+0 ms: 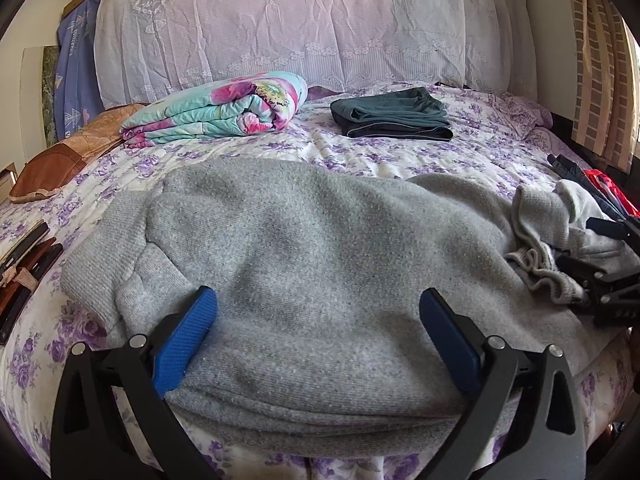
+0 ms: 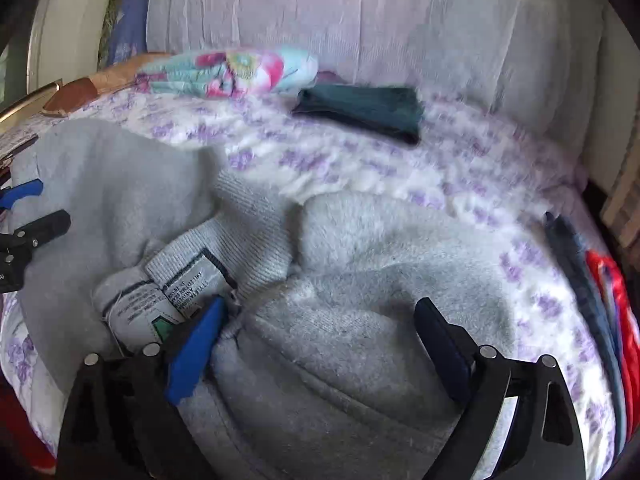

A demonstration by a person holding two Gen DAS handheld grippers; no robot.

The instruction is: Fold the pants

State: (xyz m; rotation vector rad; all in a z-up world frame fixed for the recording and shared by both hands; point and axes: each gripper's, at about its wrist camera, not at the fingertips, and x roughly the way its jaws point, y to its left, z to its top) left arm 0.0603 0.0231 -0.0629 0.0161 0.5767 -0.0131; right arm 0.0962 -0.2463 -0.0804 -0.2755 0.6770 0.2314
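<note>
The grey pants (image 1: 304, 248) lie across the near half of the bed (image 1: 420, 152), bunched into a soft mound; the waistband end is turned over by the right tool (image 2: 320, 320), showing white care labels (image 2: 168, 292) and ribbed knit; the cloth is thick fleece, nubbly outside, fluffier where the inside shows. The left tool (image 1: 318, 308) hovers over the near fold with its blue pads wide apart, nothing gripped; the right tool's jaws stand apart too, fabric beneath them but not pinched. The bed wears a white quilt with purple flowers; further back sit a rolled floral blanket (image 1: 224, 108) in pink and turquoise and a folded dark green garment (image 1: 392, 118); a lace-covered headboard (image 1: 300, 24) rises behind; a brown cushion (image 1: 68, 156) rests at the left edge; red and navy clothes (image 2: 600, 312) lie at the right edge.
</note>
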